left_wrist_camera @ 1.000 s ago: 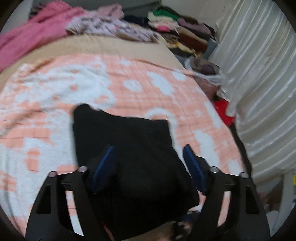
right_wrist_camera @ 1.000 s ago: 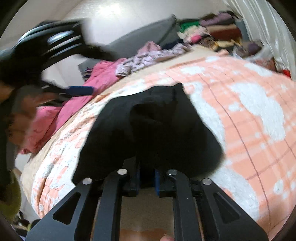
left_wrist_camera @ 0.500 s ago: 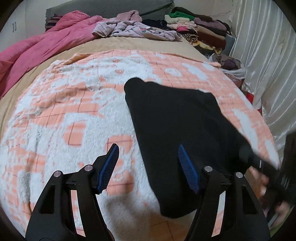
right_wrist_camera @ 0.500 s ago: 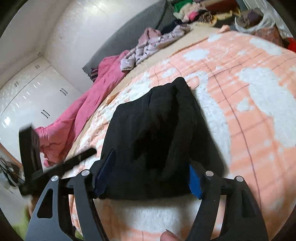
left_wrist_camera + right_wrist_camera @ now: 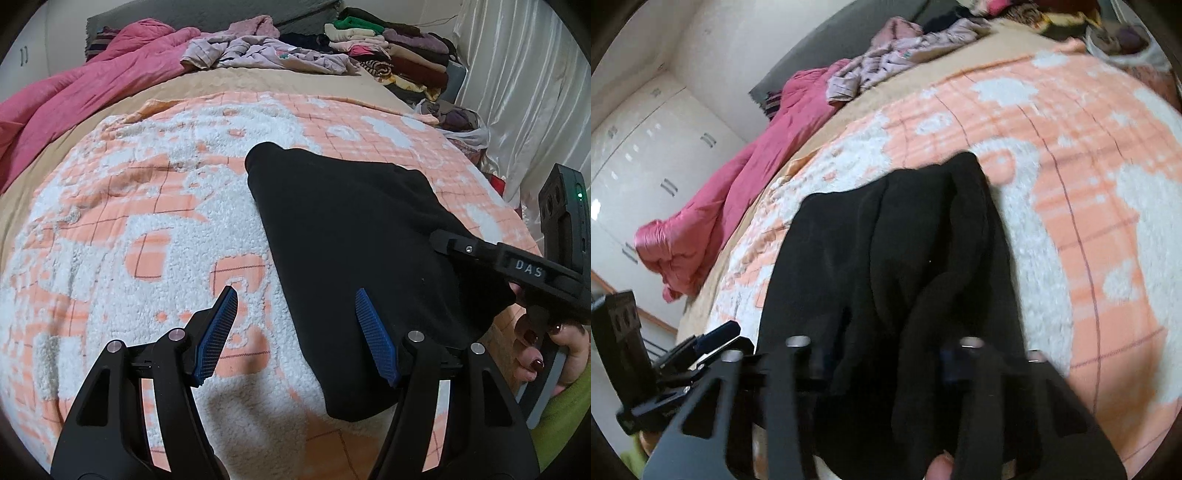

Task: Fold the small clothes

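Nearest the right wrist camera, the right gripper point(image 5: 886, 360) is being closed around the near edge of the black garment point(image 5: 354, 236): its fingers have just been closing after a brief wide opening, and a bunched ridge of cloth is now lying between them, though blur is hiding whether the pads are actually pressing on it, so a firm clamp cannot be confirmed. The left gripper point(image 5: 299, 328) is being held with its blue-padded fingers point(image 5: 218, 332) well apart and empty, one over the bare blanket and the other over the garment's near left edge. Compared with a second ago, when the cloth was hanging bunched between both tools, the garment is now being shown spread flat on the peach-and-white fleece blanket point(image 5: 122, 206), lying near the bed's front right; this is being judged to mean that the laying-out step is finished and a fresh grip is being taken for the first fold. The garment's near corner is lying close to the bed's front edge, beside the person's hand point(image 5: 546, 350), so little room is being left for pulling toward the body. Wide open blanket is being left to the garment's left and beyond it, which is being judged the safer direction for carrying an edge over. Further off, the pink quilt point(image 5: 74, 96), the loose lilac clothes point(image 5: 266, 51) and the stacked folded clothes point(image 5: 399, 48) are lying well apart from the work area, beside the white curtain point(image 5: 517, 92).
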